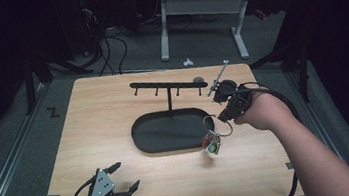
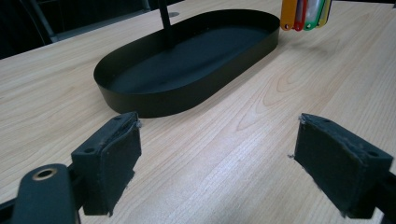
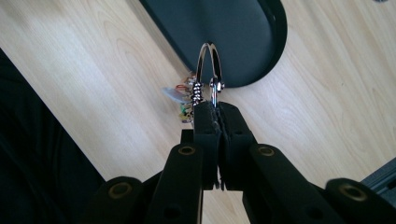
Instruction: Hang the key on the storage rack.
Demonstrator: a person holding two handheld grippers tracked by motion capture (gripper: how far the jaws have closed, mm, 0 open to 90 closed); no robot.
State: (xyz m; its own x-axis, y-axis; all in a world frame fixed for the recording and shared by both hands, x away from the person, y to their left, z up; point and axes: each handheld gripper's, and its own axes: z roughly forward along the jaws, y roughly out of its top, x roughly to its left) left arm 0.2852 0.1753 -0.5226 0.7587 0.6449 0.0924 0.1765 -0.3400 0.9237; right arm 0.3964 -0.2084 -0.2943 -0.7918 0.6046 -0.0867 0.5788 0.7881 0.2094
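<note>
My right gripper (image 1: 223, 116) (image 3: 216, 108) is shut on a metal key ring (image 1: 214, 122) (image 3: 204, 59) and holds it in the air just off the right end of the black oval tray (image 1: 139, 133) (image 3: 275, 56). Several coloured key tags (image 1: 212, 145) (image 3: 181, 99) (image 2: 306, 14) dangle from the ring above the wooden table. A black post with a hooked crossbar (image 1: 166, 85) rises from the tray. My left gripper (image 1: 127, 175) (image 2: 219, 158) rests low at the table's front left, open, with nothing between its pads (image 2: 112, 156).
The light wooden table (image 1: 94, 118) ends close behind the hooked bar. A small dark object (image 1: 199, 80) sits at the bar's right end. On the floor beyond are white desk legs (image 1: 163, 29) and loose cables (image 1: 106, 51).
</note>
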